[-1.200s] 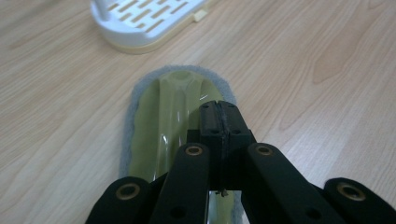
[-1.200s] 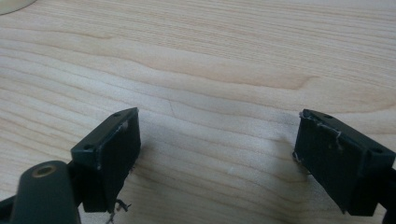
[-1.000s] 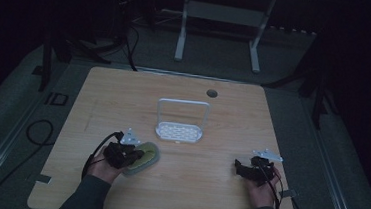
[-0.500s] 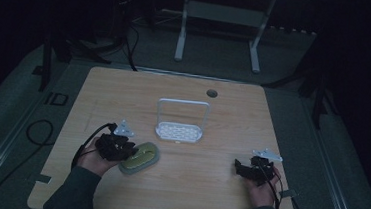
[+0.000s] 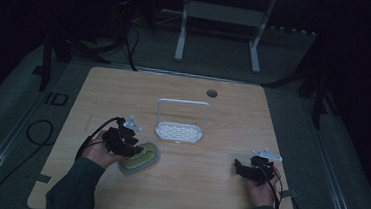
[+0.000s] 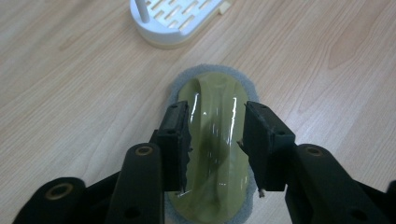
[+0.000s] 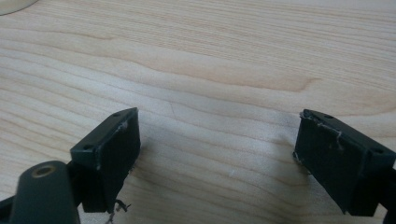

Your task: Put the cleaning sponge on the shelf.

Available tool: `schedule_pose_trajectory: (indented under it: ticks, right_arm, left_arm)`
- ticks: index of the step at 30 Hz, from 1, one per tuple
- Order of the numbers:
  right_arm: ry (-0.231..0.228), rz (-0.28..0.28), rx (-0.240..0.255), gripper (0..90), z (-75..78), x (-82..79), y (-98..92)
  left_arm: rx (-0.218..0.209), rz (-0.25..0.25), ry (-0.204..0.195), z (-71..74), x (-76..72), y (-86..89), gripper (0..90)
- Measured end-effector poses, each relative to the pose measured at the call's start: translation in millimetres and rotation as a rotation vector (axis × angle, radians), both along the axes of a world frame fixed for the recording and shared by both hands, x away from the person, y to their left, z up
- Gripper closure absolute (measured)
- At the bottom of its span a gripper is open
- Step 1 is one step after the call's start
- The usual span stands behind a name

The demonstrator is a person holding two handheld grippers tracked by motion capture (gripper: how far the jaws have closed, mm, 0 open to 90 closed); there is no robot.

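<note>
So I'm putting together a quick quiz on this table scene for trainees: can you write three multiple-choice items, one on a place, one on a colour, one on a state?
1. Where does the scrubbing pad lie relative to the white rack?
A. Inside the rack
B. On the table, nearer the person and toward the left claw
C. Beside the right claw

2. What colour is the pad's glossy top?
A. Olive green
B. Bright red
C. Blue

3. How does the left claw stand?
A. Clamped tight on the rack
B. Open, astride the pad
C. Shut, with nothing near

Answers:
1 B, since the high view shows the pad on the wood in front of the rack, at the left hand.
2 A, by the left gripper view, with a grey felt rim around it.
3 B; its jaws have just been opening, and gaps show either side of the pad's raised handle.
</note>
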State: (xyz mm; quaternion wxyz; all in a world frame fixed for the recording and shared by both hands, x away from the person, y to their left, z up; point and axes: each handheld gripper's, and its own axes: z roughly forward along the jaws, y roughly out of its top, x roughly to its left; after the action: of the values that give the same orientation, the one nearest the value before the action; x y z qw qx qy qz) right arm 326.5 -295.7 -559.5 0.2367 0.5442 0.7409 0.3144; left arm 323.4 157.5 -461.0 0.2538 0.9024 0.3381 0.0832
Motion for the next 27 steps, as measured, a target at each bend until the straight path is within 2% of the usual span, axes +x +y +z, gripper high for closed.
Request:
schedule_pose_trajectory:
  ticks: [5,12,27]
  right_arm:
    - [0.000,-0.001,0.001,13.9,0.0,0.0,0.1]
    - [0.001,-0.001,0.001,13.9,0.0,0.0,0.1]
    - [0.000,-0.001,0.002,13.9,0.0,0.0,0.2]
  left_arm:
    - [0.035,-0.011,0.045,-1.2,6.5,-4.6,59.1]
    - [0.063,-0.019,0.095,0.3,12.8,-9.8,59.1]
    - [0.120,-0.028,0.157,0.9,23.9,-17.3,56.4]
